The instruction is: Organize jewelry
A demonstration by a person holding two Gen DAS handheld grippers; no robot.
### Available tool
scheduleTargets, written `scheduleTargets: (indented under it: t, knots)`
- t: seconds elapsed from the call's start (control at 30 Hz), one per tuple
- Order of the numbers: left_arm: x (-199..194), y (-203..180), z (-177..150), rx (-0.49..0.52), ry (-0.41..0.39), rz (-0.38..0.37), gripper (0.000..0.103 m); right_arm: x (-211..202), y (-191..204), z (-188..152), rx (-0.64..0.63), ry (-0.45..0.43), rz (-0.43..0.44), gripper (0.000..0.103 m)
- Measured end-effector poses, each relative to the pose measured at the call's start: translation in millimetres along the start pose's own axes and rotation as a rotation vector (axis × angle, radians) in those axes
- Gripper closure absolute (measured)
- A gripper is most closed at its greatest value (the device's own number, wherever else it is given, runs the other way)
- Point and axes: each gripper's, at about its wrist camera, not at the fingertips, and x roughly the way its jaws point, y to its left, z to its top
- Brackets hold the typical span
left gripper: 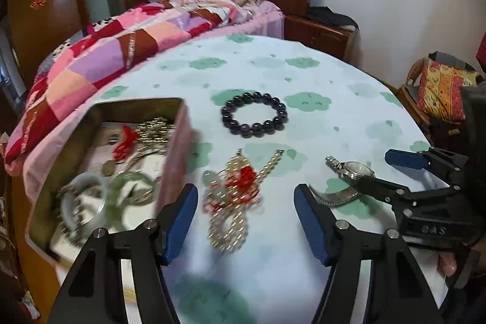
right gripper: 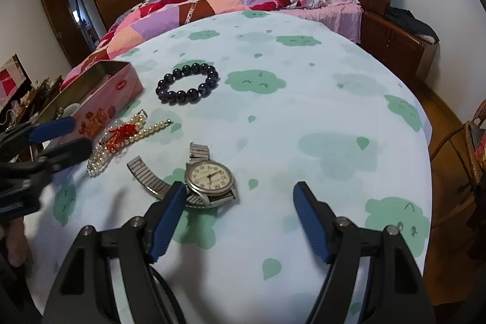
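Note:
A pearl necklace with a red knot (left gripper: 231, 196) (right gripper: 127, 135) lies on the table just ahead of my open, empty left gripper (left gripper: 244, 196) (right gripper: 63, 135). A pink tin box (left gripper: 100, 172) (right gripper: 100, 99) with bangles and chains inside stands to its left. A dark bead bracelet (left gripper: 254, 118) (right gripper: 187, 84) lies farther back. A silver watch (left gripper: 349, 178) (right gripper: 209, 178) lies beside the left finger of my open, empty right gripper (right gripper: 240, 193) (left gripper: 391, 169).
The table wears a pale blue cloth with green cloud prints (right gripper: 303, 111). A bed with a patchwork quilt (left gripper: 121, 44) stands behind it. A wooden nightstand (left gripper: 319, 32) is at the back right, and a chair with a cushion (left gripper: 440, 87) at the right.

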Motion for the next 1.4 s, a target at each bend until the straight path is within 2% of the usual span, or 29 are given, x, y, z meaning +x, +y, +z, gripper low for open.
scheduleTargets:
  t: [0.07, 0.13, 0.2, 0.27, 0.3, 0.6, 0.73, 0.87, 1.1, 1.13, 1.17, 1.23, 1.33, 1.4]
  knots:
    - [11, -2, 1, 0.003, 0.021, 0.0, 0.048, 0, -1, 0, 0.008, -0.005, 0.008, 0.027]
    - [24, -5, 1, 0.02, 0.047, 0.006, 0.054, 0, -1, 0, 0.01, -0.009, 0.009, 0.027]
    - [33, -1, 1, 0.002, 0.062, 0.006, 0.069, 0, 0, 0, 0.009, -0.01, 0.009, 0.027]
    - [34, 4, 1, -0.019, 0.051, 0.012, 0.098, 0, 0, 0, 0.009, -0.01, 0.011, 0.027]
    - [32, 7, 1, -0.034, 0.043, 0.007, 0.099, 0, 0, 0, 0.009, -0.011, 0.014, 0.027]
    - [-18, 23, 3, -0.133, -0.111, -0.052, 0.1, 2, 3, 0, -0.006, -0.006, 0.031, 0.023]
    - [-31, 27, 4, -0.151, -0.145, -0.041, 0.1, 2, 4, 0, -0.005, -0.006, 0.039, 0.022]
    - [-27, 27, -1, -0.157, -0.129, -0.042, 0.1, 2, 4, 0, -0.007, -0.005, 0.038, 0.022]
    - [2, 20, -8, -0.14, -0.038, -0.04, 0.098, 2, 5, 0, -0.008, -0.006, 0.038, 0.021]
    - [6, 18, -7, -0.137, -0.028, -0.036, 0.093, 2, 5, 0, -0.008, -0.006, 0.038, 0.021]
    - [10, 16, -6, -0.13, -0.016, -0.037, 0.078, 2, 5, 0, -0.009, -0.006, 0.038, 0.021]
    - [15, 12, -5, -0.117, -0.017, -0.032, 0.062, 2, 6, 0, -0.009, -0.006, 0.037, 0.021]
    - [22, 6, 0, -0.095, -0.011, -0.012, 0.058, 2, 5, 0, -0.009, -0.006, 0.039, 0.021]
    - [26, 7, 2, -0.094, -0.012, -0.037, 0.058, 2, 6, 0, -0.009, -0.006, 0.038, 0.021]
